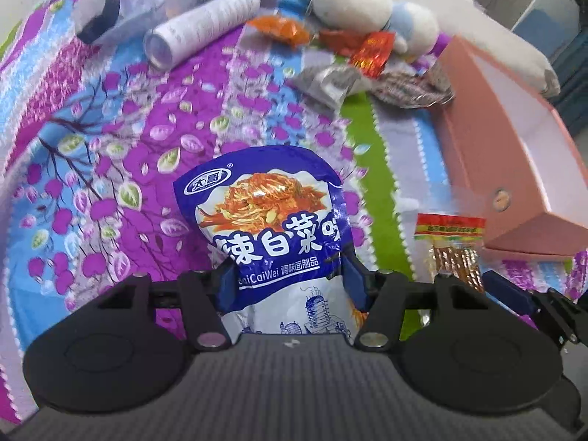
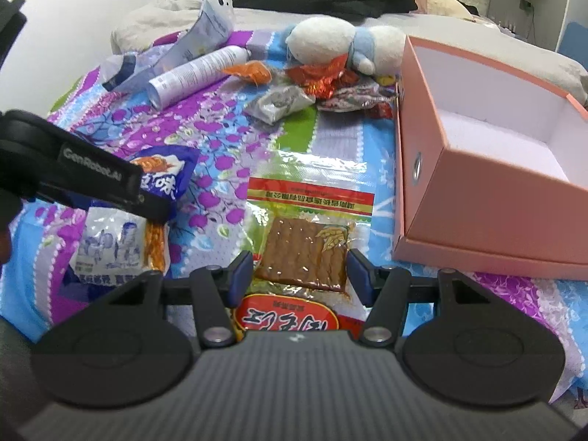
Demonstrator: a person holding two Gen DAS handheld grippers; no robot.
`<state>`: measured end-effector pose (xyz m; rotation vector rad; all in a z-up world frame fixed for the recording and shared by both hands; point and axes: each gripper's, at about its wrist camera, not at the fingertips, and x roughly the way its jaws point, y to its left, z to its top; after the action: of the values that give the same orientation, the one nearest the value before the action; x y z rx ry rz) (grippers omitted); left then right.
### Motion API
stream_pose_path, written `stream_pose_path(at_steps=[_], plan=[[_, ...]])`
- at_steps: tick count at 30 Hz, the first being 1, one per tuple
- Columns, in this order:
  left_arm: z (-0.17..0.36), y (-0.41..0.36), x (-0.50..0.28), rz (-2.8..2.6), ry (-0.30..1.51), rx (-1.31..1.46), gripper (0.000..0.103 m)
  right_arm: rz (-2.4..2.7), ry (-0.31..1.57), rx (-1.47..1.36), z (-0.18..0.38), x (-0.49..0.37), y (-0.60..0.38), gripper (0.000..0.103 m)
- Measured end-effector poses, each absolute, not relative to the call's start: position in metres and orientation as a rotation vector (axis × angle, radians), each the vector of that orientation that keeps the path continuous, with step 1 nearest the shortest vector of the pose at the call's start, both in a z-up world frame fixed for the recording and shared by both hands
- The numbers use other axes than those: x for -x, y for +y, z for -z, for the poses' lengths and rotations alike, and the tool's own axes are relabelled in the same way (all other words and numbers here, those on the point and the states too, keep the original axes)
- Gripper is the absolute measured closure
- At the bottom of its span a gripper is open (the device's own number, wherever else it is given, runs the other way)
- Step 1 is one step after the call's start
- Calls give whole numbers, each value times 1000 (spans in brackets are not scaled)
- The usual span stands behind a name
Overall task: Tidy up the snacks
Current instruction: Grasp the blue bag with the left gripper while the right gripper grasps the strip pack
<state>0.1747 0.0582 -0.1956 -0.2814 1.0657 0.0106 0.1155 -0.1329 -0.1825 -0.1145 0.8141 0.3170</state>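
A blue snack bag (image 1: pixel 272 217) with a noodle picture stands up between the blue pads of my left gripper (image 1: pixel 290 279), which is shut on its lower half above the flowered bedspread. The same blue snack bag (image 2: pixel 165 172) shows at the left of the right wrist view. My right gripper (image 2: pixel 299 275) is shut on a clear packet of brown strips (image 2: pixel 305 253) with a red and yellow label. This packet (image 1: pixel 452 250) also appears low on the right in the left wrist view. An open pink box (image 2: pixel 477 213) lies to the right, its white inside bare.
Beyond, orange and red wrappers (image 2: pixel 319 73), a grey packet (image 2: pixel 275 104), a white spray can (image 2: pixel 194 73), a torn bag (image 2: pixel 213 25) and a white and blue plush toy (image 2: pixel 330 42) lie on the bedspread. The pink box (image 1: pixel 474 139) borders the right side. Dark clothes are piled behind.
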Motion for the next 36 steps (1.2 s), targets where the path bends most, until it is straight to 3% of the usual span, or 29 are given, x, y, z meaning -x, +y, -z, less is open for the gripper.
stream_pose_path(at_steps=[21, 36], plan=[[106, 52, -155, 21, 933, 259, 40, -350, 687, 65, 111, -109, -146, 45], [59, 7, -150, 147, 840, 200, 40, -261, 602, 37, 71, -95, -184, 46]])
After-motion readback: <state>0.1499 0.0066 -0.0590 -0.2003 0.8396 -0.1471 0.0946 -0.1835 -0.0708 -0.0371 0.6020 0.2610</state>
